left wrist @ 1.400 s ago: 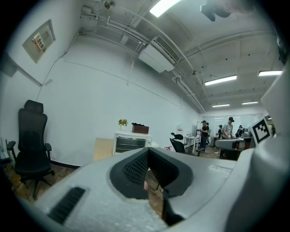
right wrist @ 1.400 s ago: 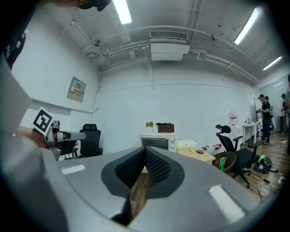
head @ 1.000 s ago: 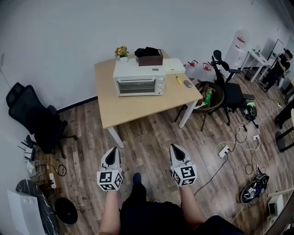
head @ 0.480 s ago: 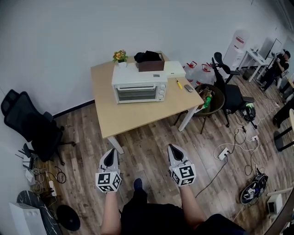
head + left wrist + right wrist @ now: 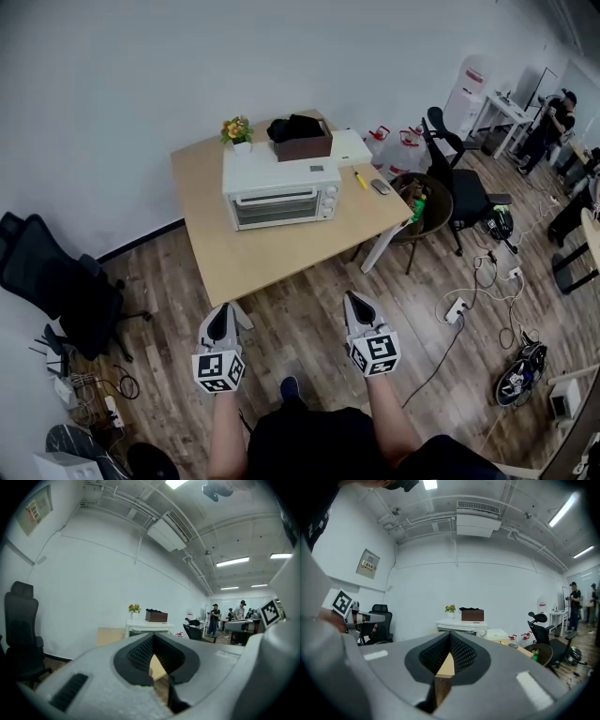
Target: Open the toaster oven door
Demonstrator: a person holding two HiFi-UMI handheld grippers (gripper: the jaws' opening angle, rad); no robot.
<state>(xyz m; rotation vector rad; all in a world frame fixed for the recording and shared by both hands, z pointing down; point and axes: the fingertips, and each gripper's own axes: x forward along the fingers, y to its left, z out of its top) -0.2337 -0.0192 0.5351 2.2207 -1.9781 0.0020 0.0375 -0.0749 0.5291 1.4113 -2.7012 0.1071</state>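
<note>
Topping the shut toaster oven (image 5: 279, 197), a box (image 5: 306, 147) holds dark cloth (image 5: 292, 127); left gripper (image 5: 223, 316), right gripper (image 5: 358, 308) pressed together.

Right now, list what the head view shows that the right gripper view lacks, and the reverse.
Head view only: the person's shoe and the white power strip on the floor. Right gripper view only: the ceiling air unit and a wall sign. Both: the toaster oven, door shut, on the table, the flowers and the brown box by it, and the right tongs, shut and empty.
</note>
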